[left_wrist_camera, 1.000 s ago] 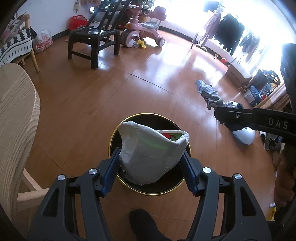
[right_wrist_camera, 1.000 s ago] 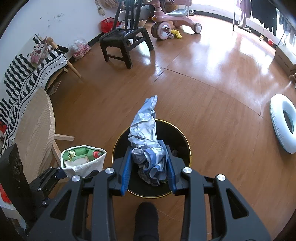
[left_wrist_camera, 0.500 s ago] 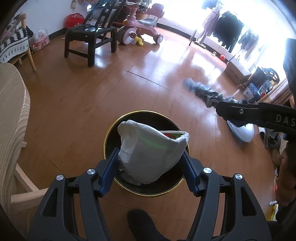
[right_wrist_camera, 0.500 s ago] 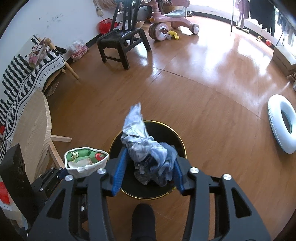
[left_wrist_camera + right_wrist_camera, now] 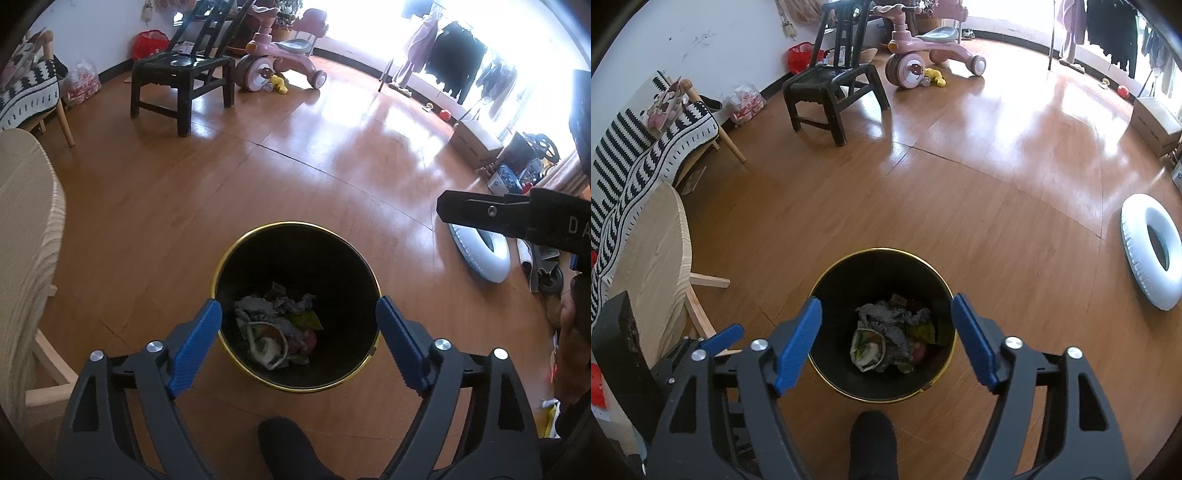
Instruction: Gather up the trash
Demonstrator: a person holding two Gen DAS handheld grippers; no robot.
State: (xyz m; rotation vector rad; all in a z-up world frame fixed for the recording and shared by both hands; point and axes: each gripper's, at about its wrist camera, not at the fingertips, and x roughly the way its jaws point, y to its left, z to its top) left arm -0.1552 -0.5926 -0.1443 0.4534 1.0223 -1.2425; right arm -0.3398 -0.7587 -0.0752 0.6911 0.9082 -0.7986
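We see the left hand-held gripper [image 5: 297,317] and the right hand-held gripper [image 5: 886,314] both opening wide, empty, above the black bin [image 5: 255,243]. The trash [image 5: 277,325] lies at its bottom. Letters "DA" show on the right one, perhaps cut off. Bare floor [image 5: 960,206] surrounds the bin.

Bin [image 5: 236,258] on the floor directly below both grippers, trash [image 5: 277,325] lying at its bottom; left gripper [image 5: 298,315] and right gripper [image 5: 886,314] both above the rim, jaws opening, nothing between them. Table [image 5: 653,258] left of the bin, swim ring [image 5: 1152,254] well off to its right. Chair [image 5: 831,92] and ride-on toy [image 5: 923,48] far behind the bin, near the wall.
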